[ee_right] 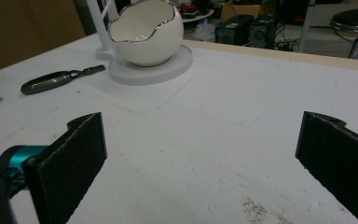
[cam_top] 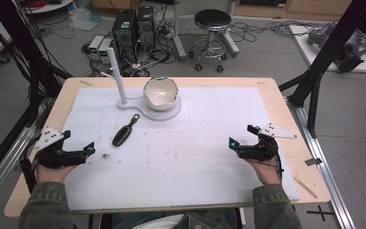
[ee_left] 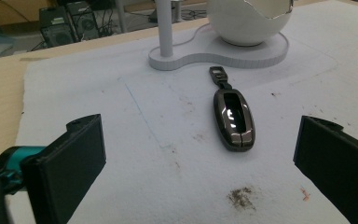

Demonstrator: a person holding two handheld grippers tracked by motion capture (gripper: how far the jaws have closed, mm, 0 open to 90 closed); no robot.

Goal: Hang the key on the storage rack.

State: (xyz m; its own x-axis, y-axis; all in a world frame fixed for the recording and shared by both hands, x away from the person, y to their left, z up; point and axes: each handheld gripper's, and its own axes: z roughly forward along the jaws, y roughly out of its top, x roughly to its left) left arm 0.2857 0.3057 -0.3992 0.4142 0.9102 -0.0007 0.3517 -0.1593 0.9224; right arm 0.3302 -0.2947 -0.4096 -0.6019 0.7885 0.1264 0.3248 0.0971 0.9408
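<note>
Key fob (ee_left: 233,119): lay flat on stained white mat (cam_top: 209,143), just short of egg-bowl stand (cam_top: 157,110), ahead of left gripper (cam_top: 78,149). Both grippers released, gaping over bare mat, right gripper (cam_top: 243,138) well apart. Beyond wooden table (cam_top: 286,102): stool (cam_top: 212,36), computers (cam_top: 133,26), cables.

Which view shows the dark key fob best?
The left gripper view: the key fob lies close, glossy, clip visible. The high view shows it small; the right gripper view shows it far off, edge-on.

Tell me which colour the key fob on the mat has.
The key fob is glossy dark grey, nearly black; the left gripper view shows it best.
</note>
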